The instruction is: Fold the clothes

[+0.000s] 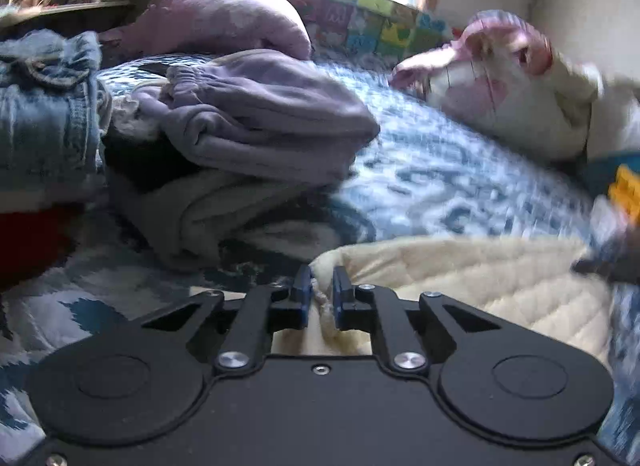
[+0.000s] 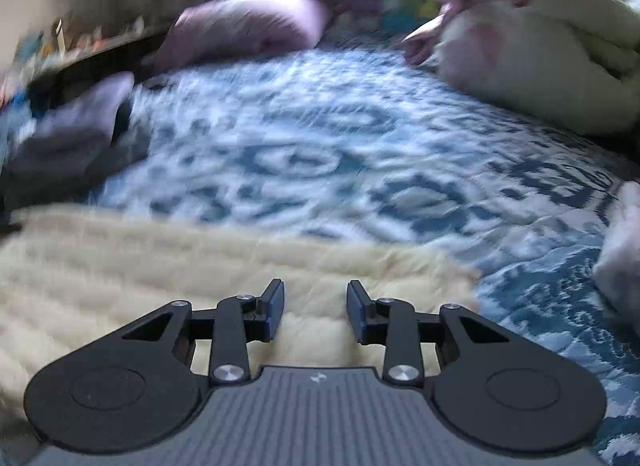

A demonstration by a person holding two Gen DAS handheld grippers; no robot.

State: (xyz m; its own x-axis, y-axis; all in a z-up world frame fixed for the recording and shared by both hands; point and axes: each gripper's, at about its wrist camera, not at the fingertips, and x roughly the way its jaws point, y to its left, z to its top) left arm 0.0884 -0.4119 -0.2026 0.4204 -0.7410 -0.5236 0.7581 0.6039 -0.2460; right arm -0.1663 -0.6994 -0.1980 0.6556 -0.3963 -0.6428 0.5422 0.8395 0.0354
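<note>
Left wrist view
Left gripper (image 1: 320, 294): you are clenching it on a pinch of the cream quilted garment (image 1: 460, 270); a fold of cloth is showing between the two blue pads.
Garment from this tool: it is spreading ahead and to the right of your fingertips, lying on the blue patterned bedspread (image 1: 440, 169), its long side running left to right across your view.
Pile ahead-left: a purple folded garment (image 1: 256, 113) is sitting on top of other folded cloth, just beyond and left of your fingertips; denim (image 1: 44, 105) is lying further left.
Far right: something blurred is crossing the edge of the garment; you cannot tell what it is.

Right wrist view
Right gripper (image 2: 315, 306): you are holding it released, the pads standing apart with nothing between them, hovering over the cream quilted garment (image 2: 160, 262).
Garment from this tool: it is lying directly under your fingertips and stretching away to the left; its right end is finishing just right of the tool.
Blur: this view is smearing, so fine edges are not readable.

Judgement
Key relation: the garment is running crosswise between your two tools, the left one gripping one end, the right one nearest the free end.
Stage: the pictures fit either a fold about to be made or one just laid down.
</note>
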